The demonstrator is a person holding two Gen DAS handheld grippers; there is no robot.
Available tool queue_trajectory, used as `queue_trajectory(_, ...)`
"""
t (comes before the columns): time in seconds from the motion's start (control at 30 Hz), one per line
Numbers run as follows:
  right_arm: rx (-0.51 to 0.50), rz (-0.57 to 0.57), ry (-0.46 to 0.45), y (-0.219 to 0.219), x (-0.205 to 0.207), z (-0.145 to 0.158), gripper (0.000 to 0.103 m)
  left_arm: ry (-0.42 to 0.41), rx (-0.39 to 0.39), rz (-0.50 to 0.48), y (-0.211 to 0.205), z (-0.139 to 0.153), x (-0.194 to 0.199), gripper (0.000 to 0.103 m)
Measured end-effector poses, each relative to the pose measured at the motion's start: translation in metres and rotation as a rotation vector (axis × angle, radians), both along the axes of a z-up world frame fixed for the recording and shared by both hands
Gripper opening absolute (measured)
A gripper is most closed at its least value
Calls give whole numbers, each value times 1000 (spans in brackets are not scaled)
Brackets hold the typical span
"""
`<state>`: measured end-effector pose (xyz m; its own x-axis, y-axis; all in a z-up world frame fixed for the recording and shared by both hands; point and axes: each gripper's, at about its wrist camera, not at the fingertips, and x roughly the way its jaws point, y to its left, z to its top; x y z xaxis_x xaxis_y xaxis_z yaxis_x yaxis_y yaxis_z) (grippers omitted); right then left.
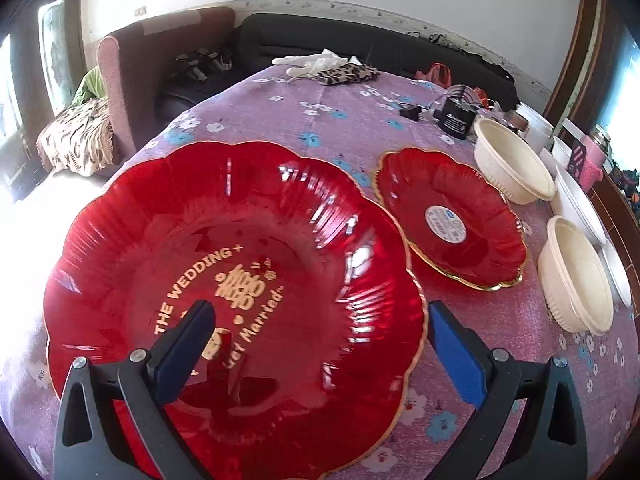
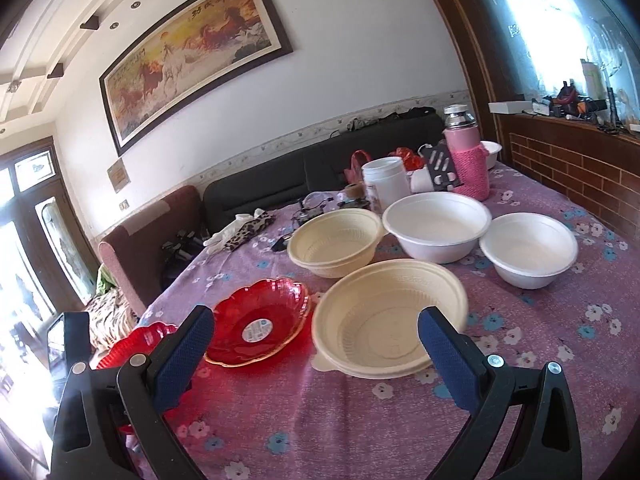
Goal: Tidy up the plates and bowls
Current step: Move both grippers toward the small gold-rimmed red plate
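On the purple flowered tablecloth, a large red plate with gold lettering lies directly beneath the left gripper, jaws wide, holding nothing. Just beside it sits a smaller red plate bearing a round label. Beyond stand two cream bowls and two white bowls. The right gripper hovers before the nearer cream bowl, jaws spread wide, empty.
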<state>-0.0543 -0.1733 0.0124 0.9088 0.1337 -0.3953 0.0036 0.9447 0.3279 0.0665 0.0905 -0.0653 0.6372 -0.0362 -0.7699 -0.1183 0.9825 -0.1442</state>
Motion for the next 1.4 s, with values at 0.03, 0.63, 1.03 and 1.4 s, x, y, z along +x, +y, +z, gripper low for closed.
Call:
queue_trajectory(0.03,11,27,11,6,5,2,103,6,-19,3,6,-1,1,103)
queue_trajectory(0.63,193,228,226,49,79,-34,103,-18,-24,-86,-18,9,6,103)
queue_trajectory(1.03,283,262,308,36,102,-45,103,67,-34,-62,-37,1,49,103)
queue_trajectory(1.4,536,267,421,26,136,-54,103,78,-84,-49,-50,11,66,103)
